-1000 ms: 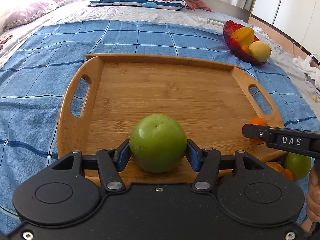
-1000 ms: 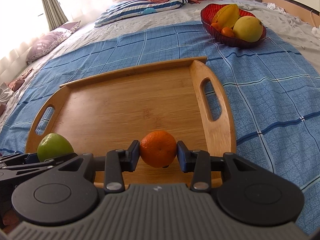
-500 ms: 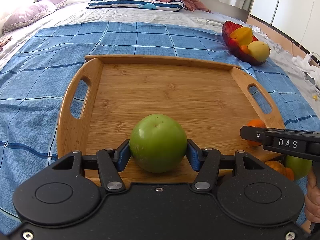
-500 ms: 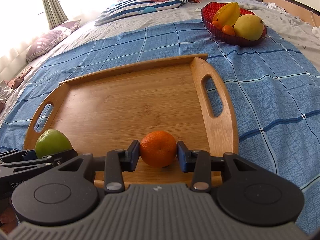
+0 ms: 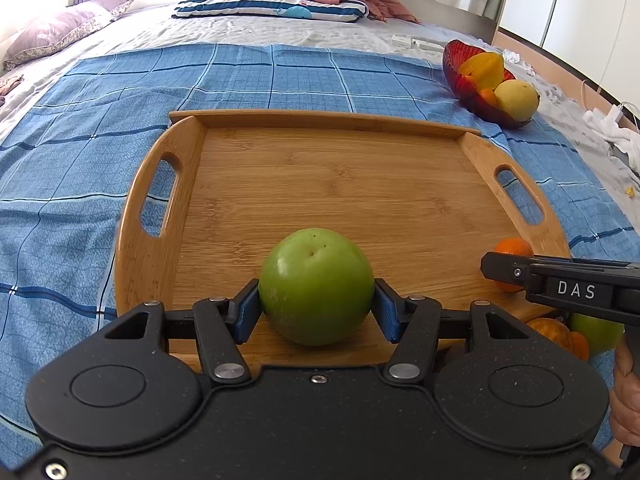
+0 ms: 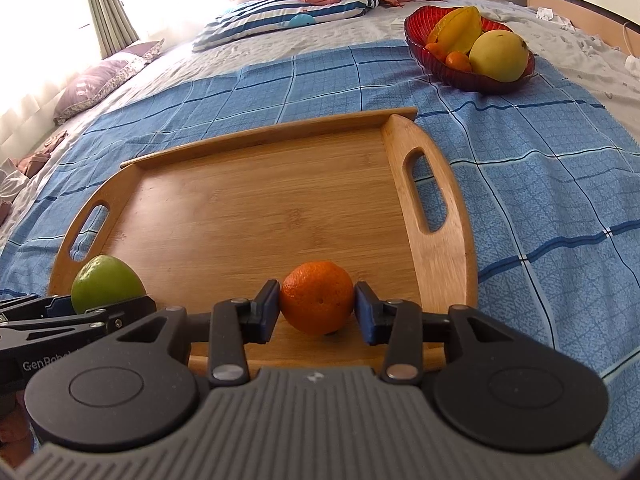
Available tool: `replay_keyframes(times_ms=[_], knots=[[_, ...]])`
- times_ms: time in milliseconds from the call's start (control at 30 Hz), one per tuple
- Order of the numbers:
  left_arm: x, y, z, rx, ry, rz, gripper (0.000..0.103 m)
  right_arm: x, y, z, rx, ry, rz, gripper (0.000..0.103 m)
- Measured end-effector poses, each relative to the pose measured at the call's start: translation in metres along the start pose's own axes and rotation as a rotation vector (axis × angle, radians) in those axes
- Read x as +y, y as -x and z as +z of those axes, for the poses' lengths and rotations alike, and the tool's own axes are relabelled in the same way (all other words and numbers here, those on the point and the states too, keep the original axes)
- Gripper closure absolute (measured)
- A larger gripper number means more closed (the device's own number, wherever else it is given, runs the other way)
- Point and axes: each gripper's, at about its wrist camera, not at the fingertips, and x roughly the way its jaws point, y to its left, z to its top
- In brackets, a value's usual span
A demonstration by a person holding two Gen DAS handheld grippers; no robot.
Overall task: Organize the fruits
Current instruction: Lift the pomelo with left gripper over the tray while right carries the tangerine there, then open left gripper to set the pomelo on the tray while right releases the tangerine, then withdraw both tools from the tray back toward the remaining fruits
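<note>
My left gripper [image 5: 316, 308] is shut on a green apple [image 5: 316, 285] over the near edge of the wooden tray [image 5: 340, 176]. My right gripper [image 6: 316, 308] is shut on an orange [image 6: 317, 297] over the tray's [image 6: 256, 200] near right corner. In the left wrist view the right gripper [image 5: 568, 286] comes in from the right, with the orange [image 5: 512, 249] partly hidden behind it. In the right wrist view the left gripper [image 6: 76, 312] and its apple [image 6: 107, 283] show at the lower left.
The tray lies on a blue checked blanket [image 5: 80, 152] on a bed. A red bowl [image 6: 472, 76] with a starfruit, a yellow fruit and small oranges stands at the far right. More fruit [image 5: 576, 334] lies near the tray's near right corner. Pillows [image 5: 276, 6] lie at the head.
Both grippers have edged slightly forward over the tray's near edge, each still holding its fruit. Nothing was let go.
</note>
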Motion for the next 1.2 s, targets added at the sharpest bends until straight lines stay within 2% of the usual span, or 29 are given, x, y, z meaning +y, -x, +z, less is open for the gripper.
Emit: replay_keyframes(times_ms=[133,400,500,567,733,900,1200], knots=[[-0.001,0.002,-0.001,-0.018,-0.015,0.026,0.047,0.0,0.001,-0.001,-0.001,0.0,0.003,0.053],[-0.001,0.006,-0.001,-0.03,-0.029,0.03,0.046,0.003,0.003,-0.003,-0.01,0.013,0.011,0.05],[-0.002,0.01,-0.002,-0.043,-0.04,0.029,0.039,0.004,0.007,-0.004,-0.025,0.024,0.011,0.05],[-0.002,0.013,-0.003,-0.052,-0.043,0.028,0.036,0.005,0.011,-0.005,-0.04,0.033,0.009,0.041],[-0.002,0.022,-0.007,-0.071,-0.041,0.024,0.029,0.004,0.02,-0.01,-0.075,0.044,0.019,0.035],[0.0,0.037,-0.017,-0.124,-0.039,0.017,0.017,0.002,0.033,-0.02,-0.144,0.063,0.013,0.027],[0.004,0.058,-0.037,-0.204,-0.035,0.007,0.008,0.012,0.06,-0.049,-0.317,0.174,-0.01,0.014]])
